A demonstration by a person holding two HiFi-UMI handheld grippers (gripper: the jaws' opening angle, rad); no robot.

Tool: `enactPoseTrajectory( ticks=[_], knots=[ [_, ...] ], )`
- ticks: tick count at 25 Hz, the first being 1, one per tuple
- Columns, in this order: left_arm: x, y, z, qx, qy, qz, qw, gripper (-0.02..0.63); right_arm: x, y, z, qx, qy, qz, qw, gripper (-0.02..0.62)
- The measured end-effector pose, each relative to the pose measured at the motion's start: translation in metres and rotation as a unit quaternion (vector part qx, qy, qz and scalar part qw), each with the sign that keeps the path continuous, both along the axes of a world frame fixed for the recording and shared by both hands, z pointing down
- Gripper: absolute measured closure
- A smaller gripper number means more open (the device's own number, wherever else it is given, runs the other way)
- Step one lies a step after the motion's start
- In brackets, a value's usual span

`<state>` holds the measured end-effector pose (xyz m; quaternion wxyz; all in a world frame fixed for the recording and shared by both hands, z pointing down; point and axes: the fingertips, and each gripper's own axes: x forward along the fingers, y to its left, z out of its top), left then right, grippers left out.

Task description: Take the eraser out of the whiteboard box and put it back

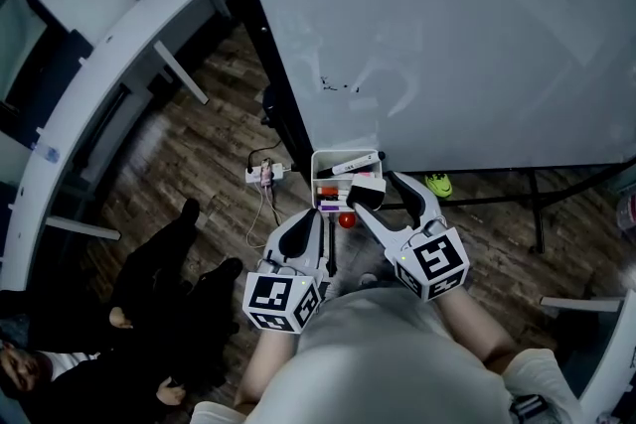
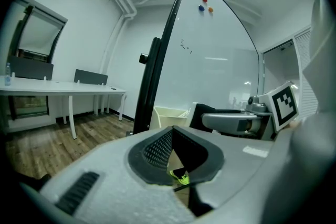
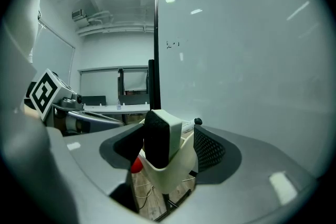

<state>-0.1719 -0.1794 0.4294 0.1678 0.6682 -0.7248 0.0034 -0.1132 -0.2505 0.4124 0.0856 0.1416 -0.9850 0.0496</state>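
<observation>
The left gripper (image 2: pixel 173 132), jaws together and empty, sits at seven o'clock from the whiteboard box (image 3: pixel 176 178). The right gripper (image 3: pixel 170 135) is nearer, its jaws apart around the eraser (image 3: pixel 157 144). The eraser stands on end inside the box, at twelve o'clock from that gripper. One eraser, one box.
</observation>
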Motion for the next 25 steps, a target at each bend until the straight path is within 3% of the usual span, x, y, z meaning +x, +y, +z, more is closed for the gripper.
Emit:
enactPoseTrajectory(
  ticks=[6, 11, 25],
  knots=[
    [-0.005, -0.002, 0.003, -0.001, 0.0, -0.019, 0.9998, 0.601, -0.01, -0.001, -0.001, 0.007, -0.005, -0.023, 1.0, 0.313],
    [-0.01, 0.002, 0.004, -0.003, 0.002, -0.033, 0.9994, 0.601, -0.015, 0.004, -0.002, 0.015, -0.011, -0.039, 0.999, 0.361],
    [-0.01, 0.01, 0.005, -0.003, 0.003, -0.041, 0.9992, 0.601, -0.013, 0.004, -0.002, 0.032, -0.003, -0.025, 0.999, 0.387]
  ],
)
